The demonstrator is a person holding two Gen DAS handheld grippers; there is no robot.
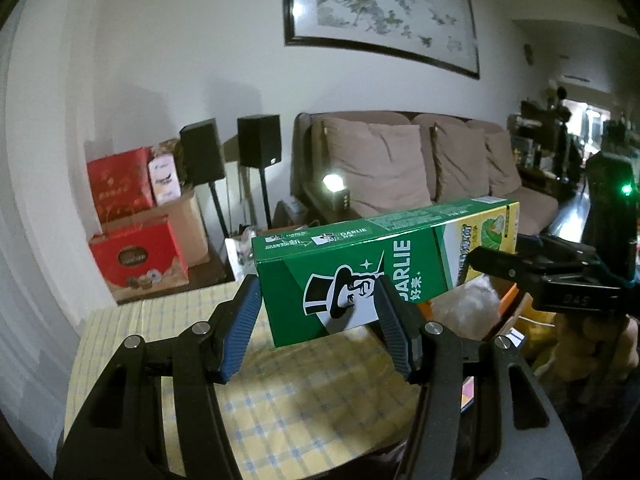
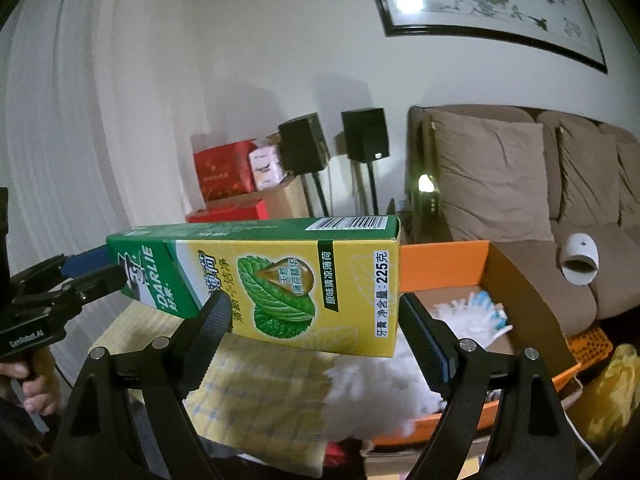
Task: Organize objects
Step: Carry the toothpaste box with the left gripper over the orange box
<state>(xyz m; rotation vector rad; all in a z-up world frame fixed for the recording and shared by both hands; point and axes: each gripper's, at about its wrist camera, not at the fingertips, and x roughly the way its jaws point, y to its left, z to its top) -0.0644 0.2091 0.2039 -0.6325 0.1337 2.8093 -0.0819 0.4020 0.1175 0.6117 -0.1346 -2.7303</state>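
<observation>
Left wrist view, lower frame: left gripper (image 1: pixel 316 320) with blue ribbed pads clamped on the green end of a toothpaste box (image 1: pixel 352 276) — the "DARLIE" carton is held off the table, long axis running toward the upper right of the frame.

Right wrist view, lower centre: right gripper (image 2: pixel 316 328) spread wide around the yellow end of the same toothpaste box (image 2: pixel 280 280). The left finger's tip overlaps the front face; the right pad stands just beside the carton's end. Whether either pad presses on the card cannot be told.

At the left edge of the right wrist view, a hand (image 2: pixel 28 384) grips a gripper handle.

Below the carton: yellow checked tablecloth (image 1: pixel 288 412), lower centre.

Behind the carton, right of centre in the right wrist view: open orange box (image 2: pixel 444 264) with white fluffy material (image 2: pixel 472 316) inside.

Farther back — brown sofa (image 1: pixel 400 156) with cushions, mid-right; two black speakers (image 1: pixel 260 140) on stands; red gift boxes (image 1: pixel 136 256) at the left.

On the wall, upper right: framed painting (image 1: pixel 384 12).
</observation>
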